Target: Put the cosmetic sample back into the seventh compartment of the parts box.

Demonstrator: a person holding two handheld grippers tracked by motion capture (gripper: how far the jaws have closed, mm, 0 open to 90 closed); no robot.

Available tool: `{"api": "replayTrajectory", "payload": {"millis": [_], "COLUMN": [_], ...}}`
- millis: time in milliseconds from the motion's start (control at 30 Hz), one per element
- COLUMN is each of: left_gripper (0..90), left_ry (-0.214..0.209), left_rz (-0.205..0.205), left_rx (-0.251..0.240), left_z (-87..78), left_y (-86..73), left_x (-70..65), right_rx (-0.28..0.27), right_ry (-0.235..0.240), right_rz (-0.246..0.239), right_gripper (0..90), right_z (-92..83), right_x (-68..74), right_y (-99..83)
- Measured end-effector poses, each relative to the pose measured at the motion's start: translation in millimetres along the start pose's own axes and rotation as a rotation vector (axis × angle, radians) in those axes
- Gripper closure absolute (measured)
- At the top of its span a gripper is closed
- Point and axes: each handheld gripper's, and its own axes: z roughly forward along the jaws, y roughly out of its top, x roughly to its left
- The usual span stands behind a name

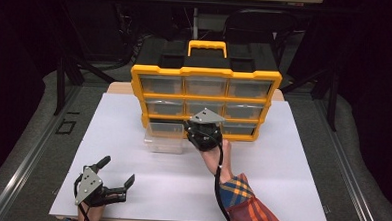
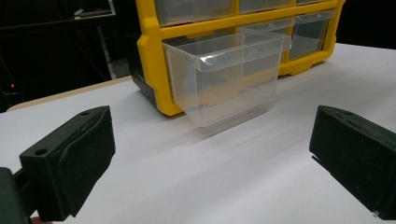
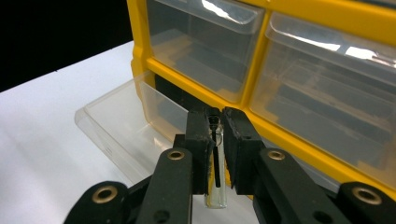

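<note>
Looking down from the high view, the yellow drawer organizer (image 1: 205, 96) stands at the far side of the white table (image 1: 281, 184), and one clear drawer (image 1: 164, 137) is pulled out at its bottom left, resting on the table. The right gripper (image 1: 201, 130) is up against the bottom row beside that drawer; the left gripper (image 1: 115, 171) waits near the front edge, jaws spread and empty.

Over to the left gripper view: both black jaws stand wide apart with bare table between them, and the pulled drawer (image 2: 226, 74) tilts out of the organizer (image 2: 152, 51) ahead, apparently empty.

Now the right gripper view: the right gripper (image 3: 217, 135) is pressed together on a small clear glass vial (image 3: 216, 186), held upright just in front of the organizer's yellow frame (image 3: 261, 70), with the open drawer (image 3: 121, 121) to its left.

By my reading, the drawer is open and the vial is picked up; placing it in the drawer and closing that remain.

From above, the hand hides the vial, and what it contains is hard to make out.
</note>
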Motion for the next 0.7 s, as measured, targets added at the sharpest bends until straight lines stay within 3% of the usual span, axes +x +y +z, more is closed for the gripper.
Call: {"api": "replayTrajectory", "payload": {"millis": [33,700], "left_gripper": [0.2,0.2], "left_ry": [0.007,0.015], "left_rz": [-0.001,0.000], "left_rx": [0.002,0.002], "left_z": [-0.4,-1.0], "left_y": [0.0,0.1], "left_x": [0.3,0.2], "right_rx": [0.000,0.018], "right_ry": [0.013,0.038], "right_rz": [-0.021,-0.055], "right_gripper": [80.4,80.4], "right_z": [4.3,17.6], "right_x": [7.5,19.6], "right_y": [8.9,19.6]}}
